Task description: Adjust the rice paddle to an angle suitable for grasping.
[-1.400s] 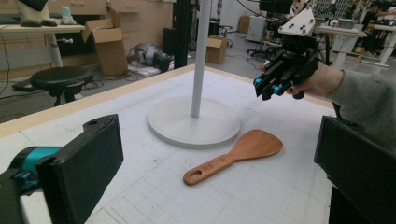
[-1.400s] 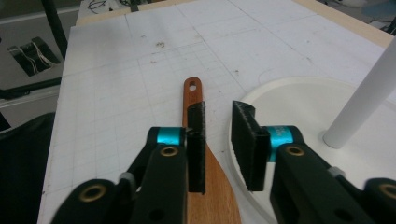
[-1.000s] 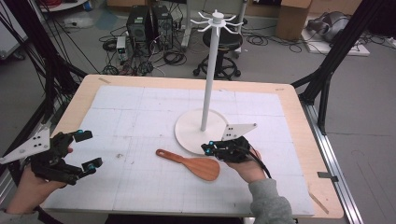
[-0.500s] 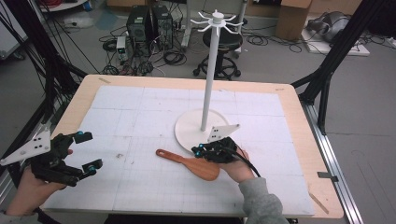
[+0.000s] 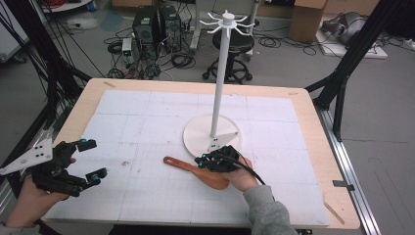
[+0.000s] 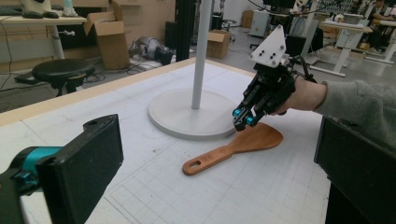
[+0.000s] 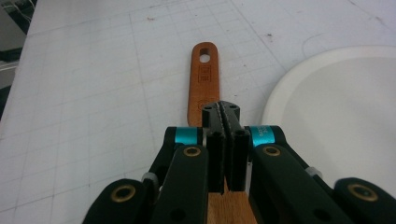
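A brown wooden spatula (image 5: 182,165) lies flat on the white gridded mat, handle pointing left, its blade by the rack's base. My right gripper (image 5: 200,160) is shut with nothing between its jaws, hovering low over the spot where the handle meets the blade. In the right gripper view the closed jaws (image 7: 223,109) point along the handle (image 7: 203,70) toward its hanging hole. The left gripper view shows that gripper (image 6: 243,119) tilted down just above the spatula (image 6: 233,148). My left gripper (image 5: 94,159) is open and empty near the mat's left front corner.
A white hanging rack stands mid-table, a tall pole (image 5: 219,83) with hooks on top rising from a round base (image 5: 198,134) just behind the spatula. The wooden table edge (image 5: 313,122) frames the mat. Black frame legs stand at both sides.
My right gripper has moved left and down, from the rack base's rim to over the spatula's blade end. The left gripper and the spatula have stayed put.
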Action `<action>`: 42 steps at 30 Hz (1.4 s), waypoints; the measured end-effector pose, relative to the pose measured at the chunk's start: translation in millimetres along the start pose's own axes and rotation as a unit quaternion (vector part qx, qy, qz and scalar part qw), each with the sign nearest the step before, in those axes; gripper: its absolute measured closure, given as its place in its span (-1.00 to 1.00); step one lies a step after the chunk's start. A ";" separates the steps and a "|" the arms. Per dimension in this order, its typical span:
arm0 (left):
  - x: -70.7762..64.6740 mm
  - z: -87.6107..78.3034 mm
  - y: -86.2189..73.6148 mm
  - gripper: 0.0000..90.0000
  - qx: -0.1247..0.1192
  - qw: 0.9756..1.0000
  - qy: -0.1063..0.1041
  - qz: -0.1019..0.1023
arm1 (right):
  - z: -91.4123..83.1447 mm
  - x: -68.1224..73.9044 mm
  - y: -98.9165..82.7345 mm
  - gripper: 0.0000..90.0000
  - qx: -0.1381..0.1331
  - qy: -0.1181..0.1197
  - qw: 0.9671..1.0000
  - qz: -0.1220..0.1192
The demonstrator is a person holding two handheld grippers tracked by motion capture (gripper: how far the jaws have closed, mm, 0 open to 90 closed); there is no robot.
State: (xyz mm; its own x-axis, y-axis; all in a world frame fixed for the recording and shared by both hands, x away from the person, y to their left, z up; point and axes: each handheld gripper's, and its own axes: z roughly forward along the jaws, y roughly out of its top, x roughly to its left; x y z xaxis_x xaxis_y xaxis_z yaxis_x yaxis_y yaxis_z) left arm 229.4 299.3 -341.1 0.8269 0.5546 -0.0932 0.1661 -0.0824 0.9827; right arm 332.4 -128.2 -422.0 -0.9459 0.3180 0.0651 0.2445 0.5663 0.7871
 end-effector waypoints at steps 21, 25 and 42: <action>0.8 -3.7 -0.7 -0.96 -0.005 1.000 0.009 -0.001 | 22.0 -4.0 -1.3 0.97 0.031 -0.013 0.999 -0.007; 1.0 -2.9 -1.9 -0.96 -0.002 1.000 0.009 -0.003 | 23.6 -6.1 -1.6 0.97 0.031 -0.014 0.999 -0.007; 1.5 -3.0 -4.4 -0.96 0.001 1.000 0.010 -0.005 | 37.5 -11.0 0.4 0.98 0.042 -0.009 0.999 -0.010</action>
State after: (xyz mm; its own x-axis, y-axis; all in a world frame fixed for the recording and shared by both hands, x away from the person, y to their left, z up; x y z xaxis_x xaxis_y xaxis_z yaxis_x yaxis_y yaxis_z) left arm 228.3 302.9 -345.1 0.8145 0.5716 -0.0996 0.1751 -0.0784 0.9814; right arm 350.8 -103.0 -445.4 -0.9472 0.3185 0.0376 0.2424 0.6342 0.7342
